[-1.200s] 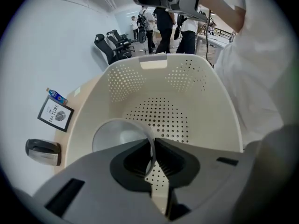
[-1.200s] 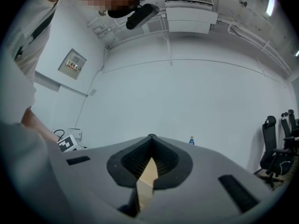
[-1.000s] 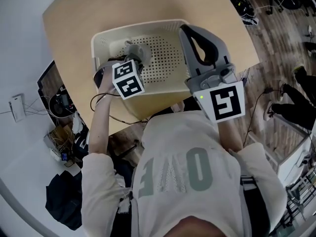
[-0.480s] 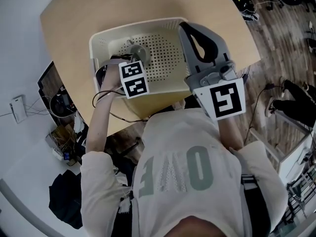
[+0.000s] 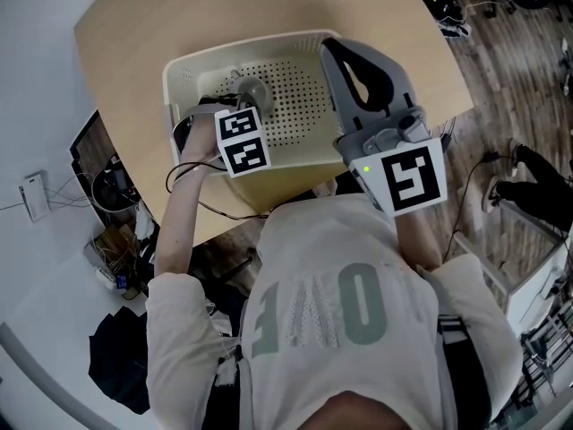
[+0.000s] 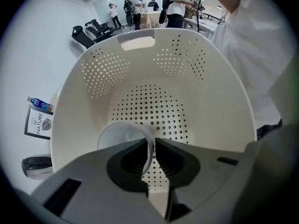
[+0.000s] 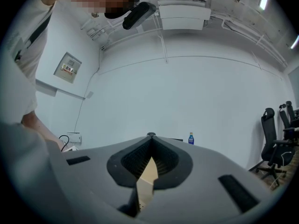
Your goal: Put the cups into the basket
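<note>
A cream perforated basket [image 5: 179, 65] stands on the light wooden table [image 5: 179, 16]. My left gripper [image 5: 246, 90] reaches down inside the basket. In the left gripper view my left gripper [image 6: 153, 146] is shut on the thin rim of a white cup [image 6: 119, 133], which hangs just above the basket's perforated floor, inside the basket's wall [image 6: 219, 101]. My right gripper [image 5: 329, 47] hovers over the basket's right rim. In the right gripper view my right gripper [image 7: 150, 136] is shut with nothing in it and faces a white wall.
The table's near edge runs just below the basket. Cables and clutter [image 5: 116, 240] lie on the floor at the left. A small bottle [image 7: 190, 138] and office chairs [image 7: 275, 148] stand by the wall. People [image 6: 133, 6] stand far behind the basket.
My left gripper with the cup has shifted slightly right and deeper into the basket. The right gripper has barely moved.
</note>
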The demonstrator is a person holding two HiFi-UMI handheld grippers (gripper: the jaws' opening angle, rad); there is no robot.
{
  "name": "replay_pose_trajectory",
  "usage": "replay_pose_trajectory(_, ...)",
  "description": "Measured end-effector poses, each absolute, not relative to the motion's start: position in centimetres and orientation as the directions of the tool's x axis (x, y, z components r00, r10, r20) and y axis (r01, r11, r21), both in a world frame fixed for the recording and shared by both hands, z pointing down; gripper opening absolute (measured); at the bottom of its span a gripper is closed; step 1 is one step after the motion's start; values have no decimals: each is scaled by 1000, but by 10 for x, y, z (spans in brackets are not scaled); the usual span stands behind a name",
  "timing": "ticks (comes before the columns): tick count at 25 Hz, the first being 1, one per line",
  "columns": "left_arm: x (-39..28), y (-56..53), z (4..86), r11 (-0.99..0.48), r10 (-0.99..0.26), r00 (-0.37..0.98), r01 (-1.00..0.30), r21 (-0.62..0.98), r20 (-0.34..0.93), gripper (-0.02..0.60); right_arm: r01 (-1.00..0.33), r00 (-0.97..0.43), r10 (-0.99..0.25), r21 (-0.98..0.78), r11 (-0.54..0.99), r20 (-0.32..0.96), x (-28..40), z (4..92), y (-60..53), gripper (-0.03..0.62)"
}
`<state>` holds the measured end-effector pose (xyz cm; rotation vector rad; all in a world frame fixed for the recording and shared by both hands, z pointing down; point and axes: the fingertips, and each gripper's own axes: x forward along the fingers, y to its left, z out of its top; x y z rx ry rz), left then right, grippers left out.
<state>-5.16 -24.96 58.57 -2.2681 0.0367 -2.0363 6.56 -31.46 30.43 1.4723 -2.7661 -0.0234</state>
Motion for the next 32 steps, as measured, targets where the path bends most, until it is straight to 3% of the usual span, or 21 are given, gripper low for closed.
replay_pose_trajectory(9,-50,-255,544,-987,-161,195,-13,-162,968,48,-807,-590,-806,46,589,-46,62,290,-311,-2)
replay_pose_trajectory(17,-64,-284,454,-925,-377,306,-170,-340,874,46,-774,-633,-769,76,629,-84,39,269,-307,-2)
replay_pose_trajectory(21,-71,-291,409,-871,-488,334,-246,-425,806,9,-763,-646,-757,104,637,-103,31,258,-308,-2)
replay_pose_trajectory(28,-77,-314,346,-692,-716,388,-501,-520,580,8,-751,-660,-738,129,647,-138,17,243,-307,-2)
replay_pose_trajectory(32,-92,-323,308,-503,-855,356,-750,-429,377,8,-734,-678,-724,173,656,-131,8,241,-303,-2)
